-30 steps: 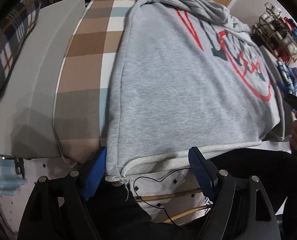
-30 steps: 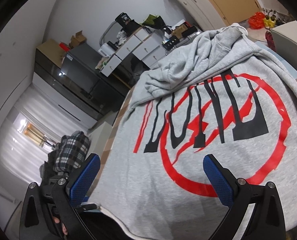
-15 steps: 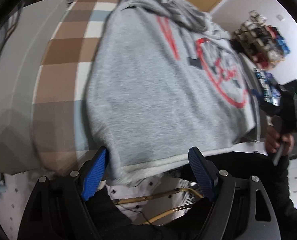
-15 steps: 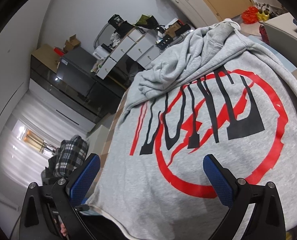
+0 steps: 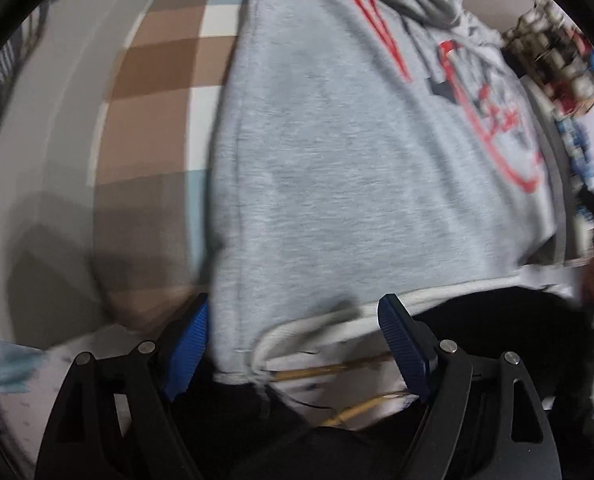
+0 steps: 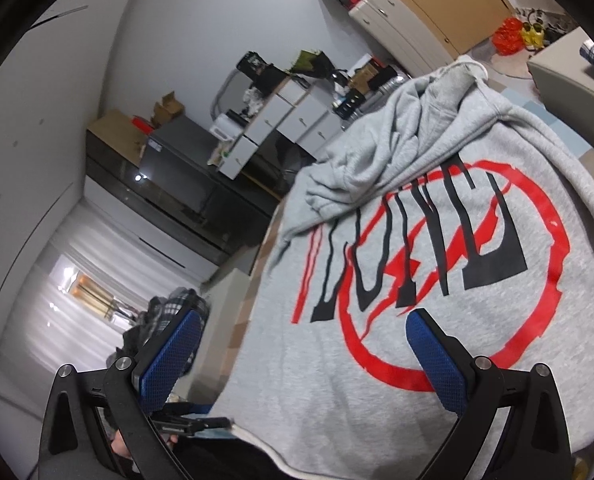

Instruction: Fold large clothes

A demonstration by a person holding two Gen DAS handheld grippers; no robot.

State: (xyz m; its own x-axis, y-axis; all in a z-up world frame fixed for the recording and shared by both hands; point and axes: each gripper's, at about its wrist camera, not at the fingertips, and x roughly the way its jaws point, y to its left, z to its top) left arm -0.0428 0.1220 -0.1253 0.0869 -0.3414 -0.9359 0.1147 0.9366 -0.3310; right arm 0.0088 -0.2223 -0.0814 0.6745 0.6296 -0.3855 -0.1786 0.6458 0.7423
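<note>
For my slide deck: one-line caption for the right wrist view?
Open right gripper over a grey hoodie with red-and-black print.

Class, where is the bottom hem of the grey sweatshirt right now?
In the left wrist view, the hem runs along the bed's near edge, its left corner between the open left gripper fingers, beside the checked cover.
</note>
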